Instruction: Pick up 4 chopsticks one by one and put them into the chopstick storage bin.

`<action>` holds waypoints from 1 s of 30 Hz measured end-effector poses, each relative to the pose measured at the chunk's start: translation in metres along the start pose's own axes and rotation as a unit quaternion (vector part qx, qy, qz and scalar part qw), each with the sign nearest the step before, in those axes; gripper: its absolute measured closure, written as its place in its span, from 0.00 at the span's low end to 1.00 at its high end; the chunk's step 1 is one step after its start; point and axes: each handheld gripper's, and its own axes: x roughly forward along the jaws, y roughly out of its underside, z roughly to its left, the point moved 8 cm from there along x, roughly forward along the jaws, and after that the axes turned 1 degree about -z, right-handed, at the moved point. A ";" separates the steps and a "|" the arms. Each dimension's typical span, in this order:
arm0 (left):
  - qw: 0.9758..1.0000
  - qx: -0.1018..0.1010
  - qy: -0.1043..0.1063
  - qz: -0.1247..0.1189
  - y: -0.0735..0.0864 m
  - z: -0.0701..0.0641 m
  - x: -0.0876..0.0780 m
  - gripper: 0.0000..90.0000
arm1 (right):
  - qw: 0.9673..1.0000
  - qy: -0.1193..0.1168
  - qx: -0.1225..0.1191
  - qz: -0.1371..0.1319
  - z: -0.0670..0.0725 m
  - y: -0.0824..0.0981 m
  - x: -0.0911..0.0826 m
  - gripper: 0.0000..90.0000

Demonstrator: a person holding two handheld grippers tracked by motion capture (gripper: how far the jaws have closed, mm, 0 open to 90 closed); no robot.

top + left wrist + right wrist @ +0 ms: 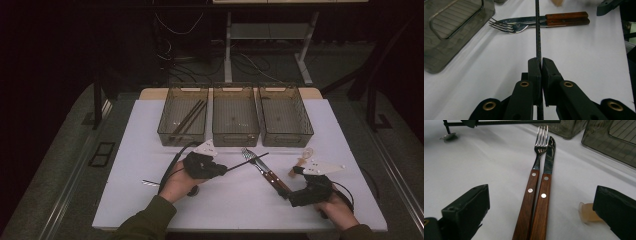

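My left hand-held gripper (541, 62) is clamped on a chopstick (538, 32) — a thin, dark, straight stick with a finely ribbed surface. It is pinched between the two black jaws and runs straight out ahead of them, clear of the white worktop (586, 62). In the high view the stick (247, 162) juts from the gripper (220, 170) toward the right, with its far end over the fork and knife. Just beyond the stick's middle, a fork (509, 26) and a knife (564, 18) with brown riveted wooden handles lie side by side on the worktop. My right hand-held gripper (541, 210) stands wide open with nothing in it, its jaws on either side of those two handles. Well ahead of my left hand-held gripper, a smoked-plastic bin (183, 116) holds more dark chopsticks (190, 117) — two more bins stand to its right.
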 end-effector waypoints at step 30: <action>0.998 0.001 -0.061 -0.021 -0.003 0.027 -0.051 0.95 | 1.000 0.002 0.002 0.001 -0.001 0.000 0.000 0.01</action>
